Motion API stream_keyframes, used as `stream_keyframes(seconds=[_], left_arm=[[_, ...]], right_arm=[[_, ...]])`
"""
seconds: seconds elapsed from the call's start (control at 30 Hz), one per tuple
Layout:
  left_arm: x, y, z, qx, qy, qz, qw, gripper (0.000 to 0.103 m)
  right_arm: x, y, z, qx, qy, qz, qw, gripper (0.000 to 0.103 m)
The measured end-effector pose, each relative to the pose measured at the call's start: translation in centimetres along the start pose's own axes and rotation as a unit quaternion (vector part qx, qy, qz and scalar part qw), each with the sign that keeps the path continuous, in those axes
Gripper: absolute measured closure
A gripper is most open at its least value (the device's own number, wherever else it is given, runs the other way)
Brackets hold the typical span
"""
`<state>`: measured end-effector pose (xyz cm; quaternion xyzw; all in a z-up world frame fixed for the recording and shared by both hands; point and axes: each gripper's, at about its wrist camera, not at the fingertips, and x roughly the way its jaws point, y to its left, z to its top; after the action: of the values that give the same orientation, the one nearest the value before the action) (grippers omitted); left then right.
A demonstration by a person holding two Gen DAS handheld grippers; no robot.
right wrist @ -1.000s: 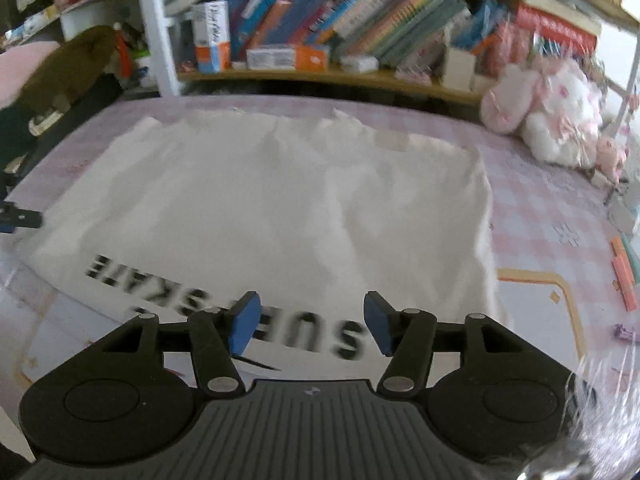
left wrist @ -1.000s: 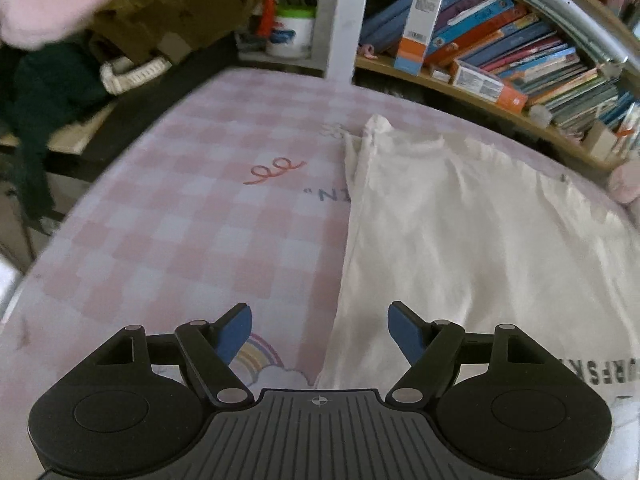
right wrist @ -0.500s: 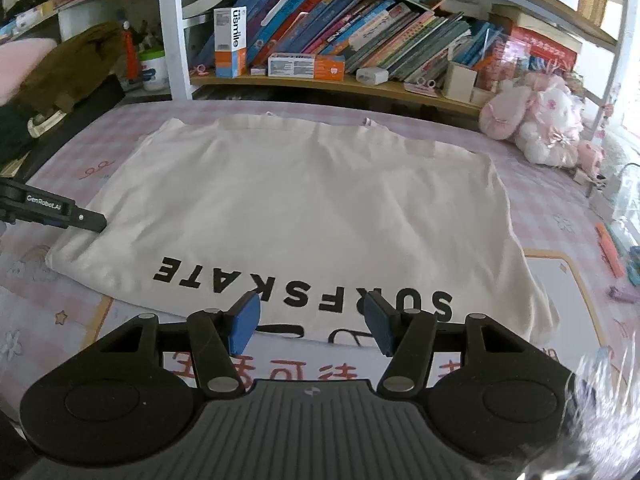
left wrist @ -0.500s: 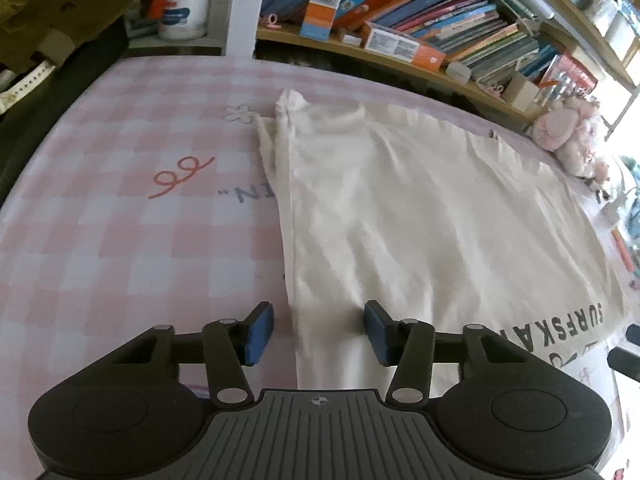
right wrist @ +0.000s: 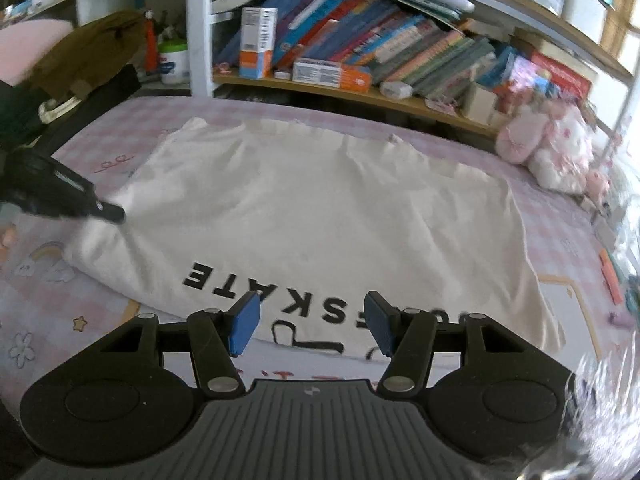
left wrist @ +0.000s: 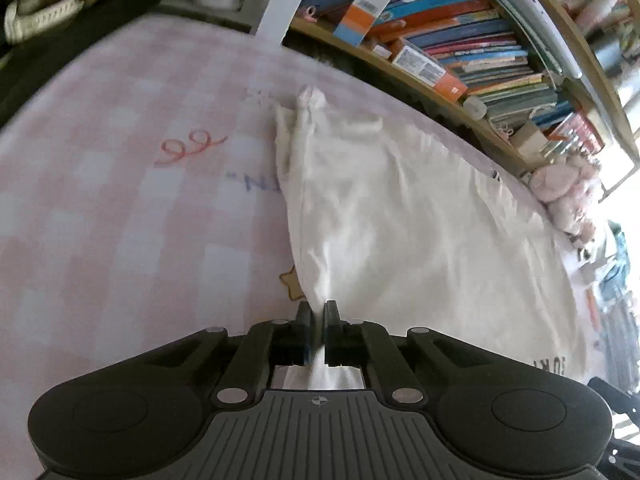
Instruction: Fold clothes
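A cream shirt (right wrist: 320,216) lies spread flat on the pink checked bed cover (left wrist: 100,208), in front of the bookshelf (right wrist: 360,64). Black letters run across the part of the shirt farthest from the bookshelf, and soft creases fan over the cloth. The shirt's left edge is pulled up into a ridge, with a bunched corner at the end nearest the bookshelf.

The lettering is partly hidden behind the right gripper's fingers, so only some letters read clearly. In the left wrist view the shirt's right side fades into window glare, and only a scrap of the print shows at its edge. A shiny blur covers the lower right corner of the right wrist view.

The left gripper (left wrist: 316,320) is closed tight on the shirt's left edge, away from the bookshelf, with cloth pinched between its fingers and lifted off the bed cover. The right gripper (right wrist: 311,322) hovers over the printed end of the shirt, its blue pads (right wrist: 242,322) spread wide apart, holding nothing. Whether it touches the cloth cannot be told.
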<state>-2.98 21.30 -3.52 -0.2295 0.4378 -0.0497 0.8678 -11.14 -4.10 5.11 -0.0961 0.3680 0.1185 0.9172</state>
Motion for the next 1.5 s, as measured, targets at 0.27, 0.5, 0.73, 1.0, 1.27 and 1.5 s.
stream_keyframes(seconds=[0.27, 0.5, 0.73, 1.0, 1.27, 1.5], left_arm=[[-1.1, 0.9, 0.0, -0.012, -0.009, -0.013, 0.9998, 0.061], [-4.2, 1.6, -1.0, 0.005, -0.056, -0.012, 0.9984, 0.026], [-4.6, 2.9, -1.4, -0.029, -0.05, -0.004, 0.9983, 0.022], [-4.4, 6.7, -1.4, -0.154, -0.039, -0.061, 0.9855, 0.022], [-4.0, 7.2, -1.3, -0.174, -0.033, -0.075, 0.9813, 0.022], [-3.1, 7.0, -1.5, -0.189, 0.002, -0.107, 0.9761, 0.022]], right_arm=[[1.0, 3.2, 1.7, -0.076, 0.0, 0.045, 0.996, 0.047], [3.0, 6.9, 3.0, -0.155, 0.007, 0.103, 0.982, 0.047], [4.5, 10.0, 3.6, -0.209, 0.024, 0.145, 0.967, 0.047], [5.4, 13.3, 4.2, -0.264, 0.029, 0.188, 0.946, 0.051], [7.3, 17.6, 4.3, -0.318, 0.05, 0.233, 0.918, 0.06], [8.0, 17.2, 4.3, -0.304, 0.042, 0.224, 0.925, 0.095]])
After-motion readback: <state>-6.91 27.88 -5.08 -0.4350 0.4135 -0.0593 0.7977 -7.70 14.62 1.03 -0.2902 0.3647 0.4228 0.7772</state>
